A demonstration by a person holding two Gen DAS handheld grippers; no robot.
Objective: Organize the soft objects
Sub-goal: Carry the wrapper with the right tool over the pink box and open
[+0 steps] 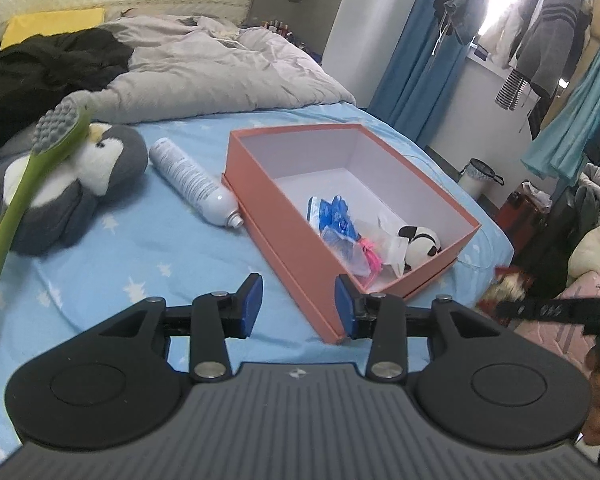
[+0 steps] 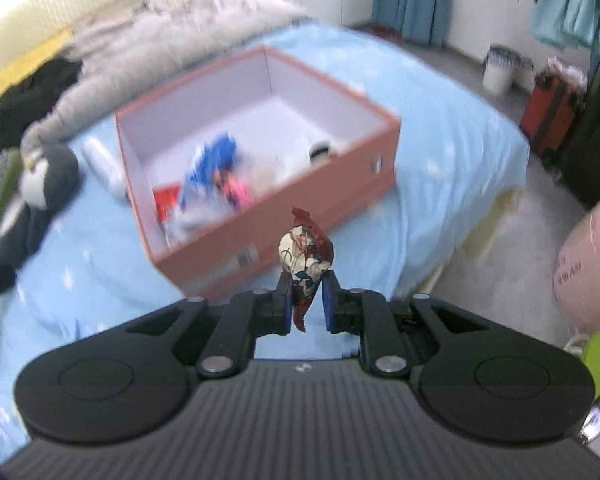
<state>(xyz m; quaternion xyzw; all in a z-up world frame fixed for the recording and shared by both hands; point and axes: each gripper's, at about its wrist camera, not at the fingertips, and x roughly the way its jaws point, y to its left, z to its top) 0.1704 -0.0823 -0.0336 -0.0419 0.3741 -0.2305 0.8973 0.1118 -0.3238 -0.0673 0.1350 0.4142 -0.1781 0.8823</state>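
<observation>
My right gripper (image 2: pixel 305 302) pinches a floral pouch (image 2: pixel 306 258) at frame centre, below the pink box (image 2: pixel 260 236). My left gripper (image 1: pixel 298 306) gapes empty; the penguin plush (image 1: pixel 80 184) and spray can (image 1: pixel 194 182) lie upper left.

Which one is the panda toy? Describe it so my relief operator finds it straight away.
On the blue star-print bedsheet sits an open salmon-pink box with a white inside. Look in its near right corner: the panda plush lies there beside crumpled clear wrapping and blue packets. It is the only round, furry black-and-white thing in the box; the larger grey penguin plush lies outside on the sheet.
</observation>
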